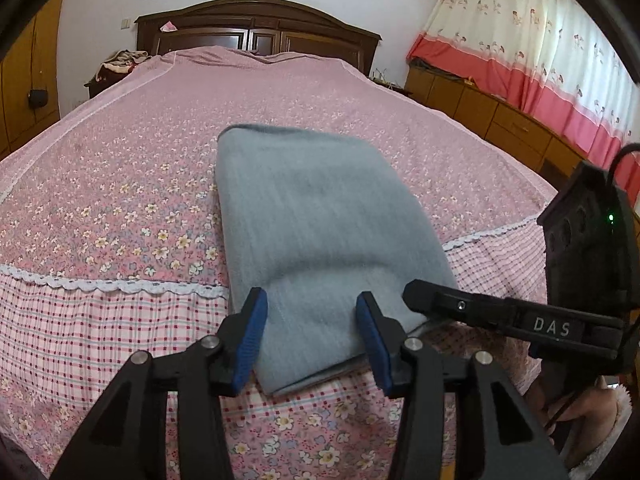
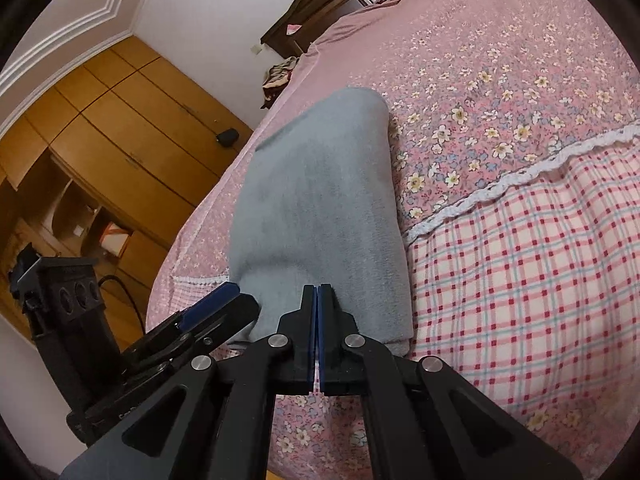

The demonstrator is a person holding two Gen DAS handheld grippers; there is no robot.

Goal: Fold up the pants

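Left wrist view: left gripper (image 1: 312,336) has jaws about half open, 2 blue pads straddling the near end of the grey pants (image 1: 320,216), pads not visibly pressing, so nothing gripped. Pants lie folded into a long narrow strip on the floral bedspread (image 1: 120,200), running straight ahead of the fingers toward the headboard (image 1: 256,28), near end overhanging the lace trim (image 1: 100,286) onto the plaid border. Right gripper (image 1: 424,300) sits just to the right of the left one, tip at the pants' near right corner. Right wrist view: right gripper (image 2: 318,308) jaws fully closed, pads meeting at the near edge of the pants (image 2: 320,208); can't tell if a thin layer of cloth is pinched, looks like none. Left gripper (image 2: 216,304) shows just left of it, at the near left corner. Step, my read: lengthwise fold done, both grippers setting up at the near end for the cross fold. Next move probably needs both to get a firm pinch on all layers at the 2 near corners, lift evenly, carry the end forward over the far end, keep edges lined up. Risk: soft fleece layers slipping apart, or only the top layer getting caught.
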